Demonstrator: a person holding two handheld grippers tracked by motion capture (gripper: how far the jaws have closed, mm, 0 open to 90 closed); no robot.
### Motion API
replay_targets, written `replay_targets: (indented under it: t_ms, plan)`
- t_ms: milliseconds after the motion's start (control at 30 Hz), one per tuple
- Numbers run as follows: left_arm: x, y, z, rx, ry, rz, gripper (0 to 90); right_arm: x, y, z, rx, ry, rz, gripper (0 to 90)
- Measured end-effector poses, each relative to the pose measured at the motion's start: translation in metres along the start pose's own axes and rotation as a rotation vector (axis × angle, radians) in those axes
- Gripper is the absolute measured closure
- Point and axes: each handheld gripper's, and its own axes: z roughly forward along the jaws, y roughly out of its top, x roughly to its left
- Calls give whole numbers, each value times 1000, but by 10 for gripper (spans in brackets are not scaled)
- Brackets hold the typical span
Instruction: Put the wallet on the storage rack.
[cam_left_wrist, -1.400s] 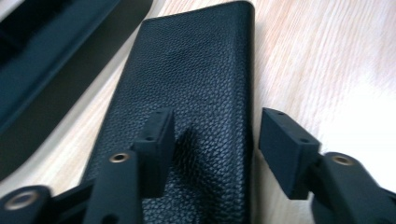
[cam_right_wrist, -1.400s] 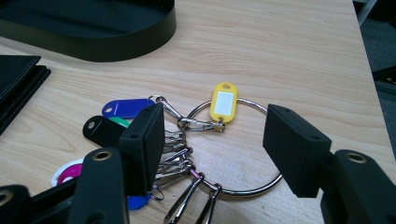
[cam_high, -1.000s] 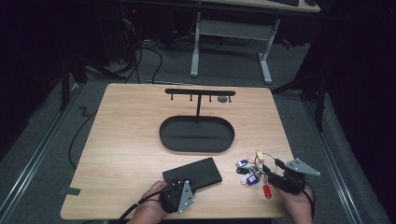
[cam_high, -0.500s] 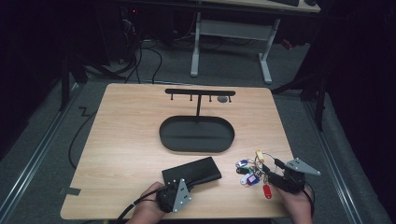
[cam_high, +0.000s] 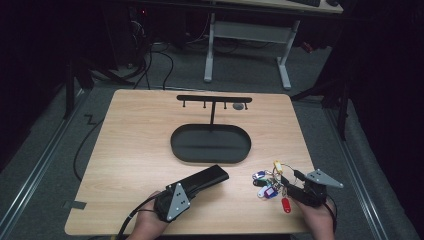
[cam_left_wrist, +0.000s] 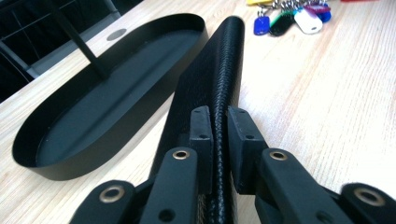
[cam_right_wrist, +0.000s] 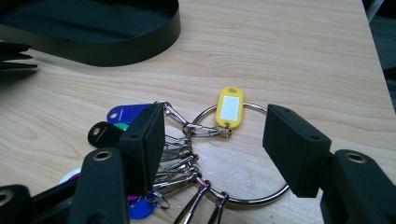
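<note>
Left gripper (cam_left_wrist: 218, 135) is clamped on the black wallet (cam_left_wrist: 219, 79) beside the tray (cam_left_wrist: 70, 121); right gripper (cam_right_wrist: 212, 140) gapes over the key ring (cam_right_wrist: 261, 198).

Your pale wood-grain table (cam_high: 135, 150), a matte black oval tray (cam_high: 210, 145), a black braided-texture case (cam_left_wrist: 219, 79), a silver key ring (cam_right_wrist: 252, 196) with yellow (cam_right_wrist: 229, 106), blue, green, white, purple and red (cam_high: 286, 205) tags, black jaws.

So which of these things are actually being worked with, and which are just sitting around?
In use:
- black wallet, clamped by the left tongs
- key ring with coloured tags, straddled by the open right tongs

Lying about:
- black oval tray
- hook stand rising from it
</note>
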Motion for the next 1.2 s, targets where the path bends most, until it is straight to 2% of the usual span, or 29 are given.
replay_targets:
  t_ms: [100, 233, 400, 433, 667, 900, 1200]
  plan:
    - [5, 0, -7, -23, -6, -30, 817, 0, 0, 0, 1, 1, 0, 392]
    - [8, 0, -13, -40, -5, -40, 819, 0, 0, 0, 4, 1, 0, 392]
    - [13, 0, -18, -56, -13, -77, 820, 0, 0, 0, 4, 3, 1, 393]
    - [16, -1, -21, -67, -19, -103, 820, 0, 0, 0, 4, 4, 2, 392]
    - [27, -6, -30, -79, -27, -158, 821, 0, 0, 0, 4, 7, 5, 393]
    - [31, -9, -38, -74, -16, -178, 822, -1, 0, 0, 3, 8, 12, 393]
    - [37, -13, -40, -64, -7, -210, 821, -2, 0, 0, 2, 10, 13, 393]
